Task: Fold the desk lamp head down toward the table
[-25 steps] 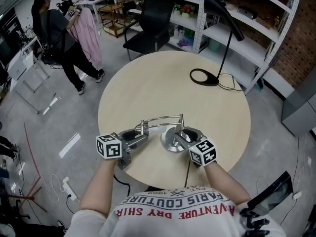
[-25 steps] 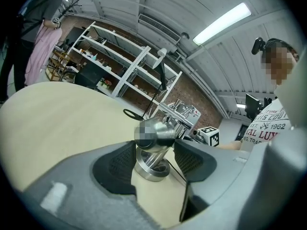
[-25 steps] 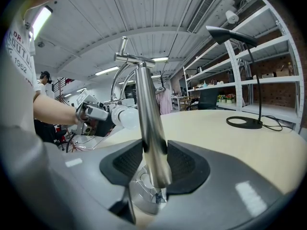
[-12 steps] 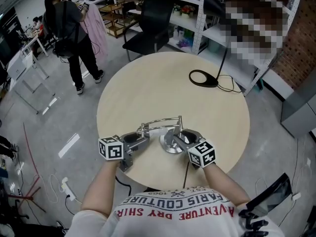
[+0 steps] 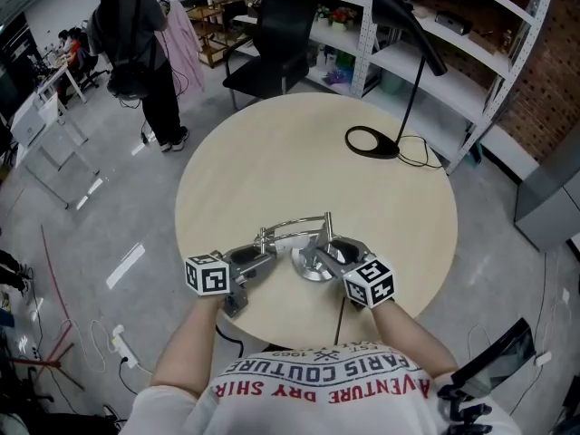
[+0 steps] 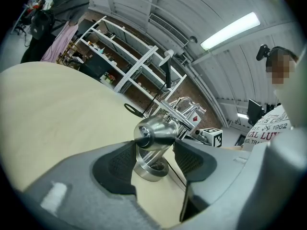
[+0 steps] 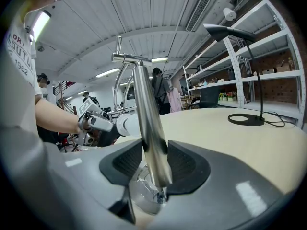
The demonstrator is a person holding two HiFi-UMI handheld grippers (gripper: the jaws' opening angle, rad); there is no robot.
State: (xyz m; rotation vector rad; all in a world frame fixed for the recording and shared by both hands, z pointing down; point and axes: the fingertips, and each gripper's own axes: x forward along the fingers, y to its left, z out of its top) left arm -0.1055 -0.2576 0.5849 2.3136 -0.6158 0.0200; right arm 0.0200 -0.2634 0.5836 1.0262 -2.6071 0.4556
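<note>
Above table (image 5: 299, 152), left tongs (image 6: 153, 147) clasp lamp head (image 6: 156, 131), right tongs (image 7: 154, 159) stem (image 7: 146, 109).

Right claw (image 7: 152, 163) grips the chrome lamp stem (image 7: 147, 104).

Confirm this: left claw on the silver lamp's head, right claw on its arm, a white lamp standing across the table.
Wrong in one respect: the second lamp, across the table, is black, not white; the head view shows it. The left claw is on the silver lamp's head and the right claw on its arm.
</note>
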